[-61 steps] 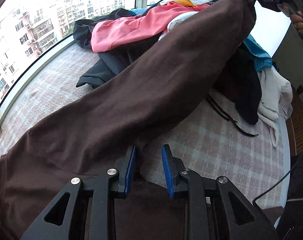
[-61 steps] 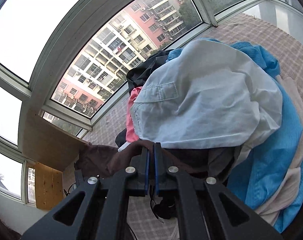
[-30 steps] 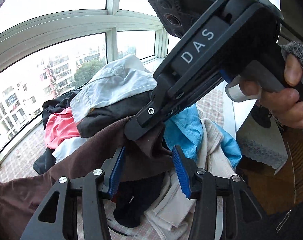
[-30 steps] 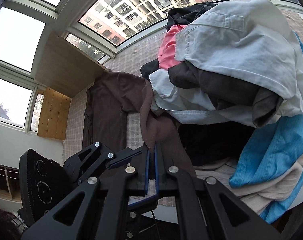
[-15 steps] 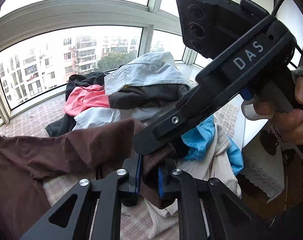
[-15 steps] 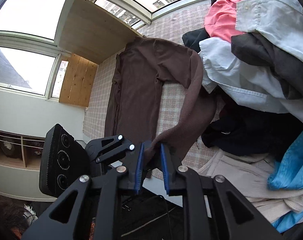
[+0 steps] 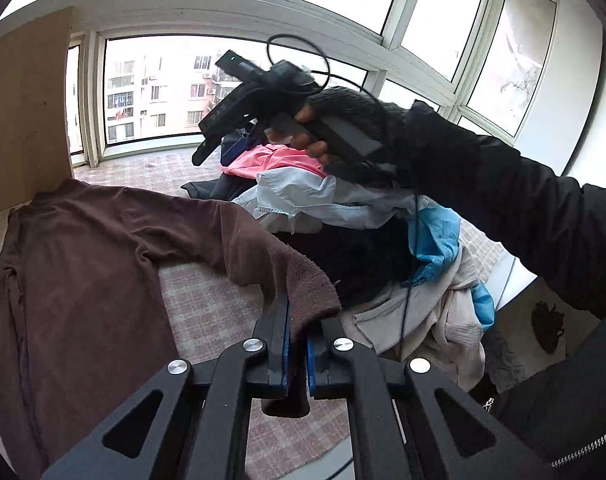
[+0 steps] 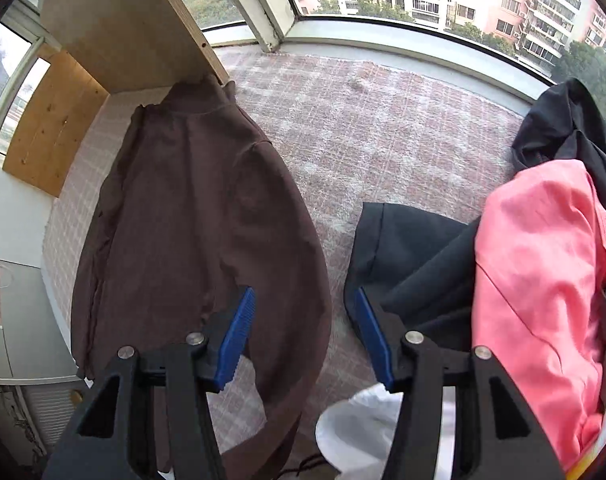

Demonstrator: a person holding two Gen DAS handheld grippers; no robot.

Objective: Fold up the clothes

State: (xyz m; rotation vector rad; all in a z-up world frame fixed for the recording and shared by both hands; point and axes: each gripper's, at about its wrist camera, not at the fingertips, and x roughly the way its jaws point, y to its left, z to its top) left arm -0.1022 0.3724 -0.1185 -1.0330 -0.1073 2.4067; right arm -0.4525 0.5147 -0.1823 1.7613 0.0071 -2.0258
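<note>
Checked pink cloth point(image 8: 383, 128) covers the window seat, with big windows point(image 7: 239, 92) all around. Most of the brown top point(image 8: 191, 208) lies flat on it beside the clothes pile point(image 7: 343, 208). Only the left view shows the gloved hand point(image 7: 343, 120). The left tool point(image 7: 297, 344) pinches the brown sleeve tight. The right tool point(image 8: 303, 328) is opening above the top, gripping nothing.

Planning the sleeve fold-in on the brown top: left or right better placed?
Left. The left gripper is shut on the brown top by its sleeve cuff; the right gripper is opening, empty, above it.
</note>
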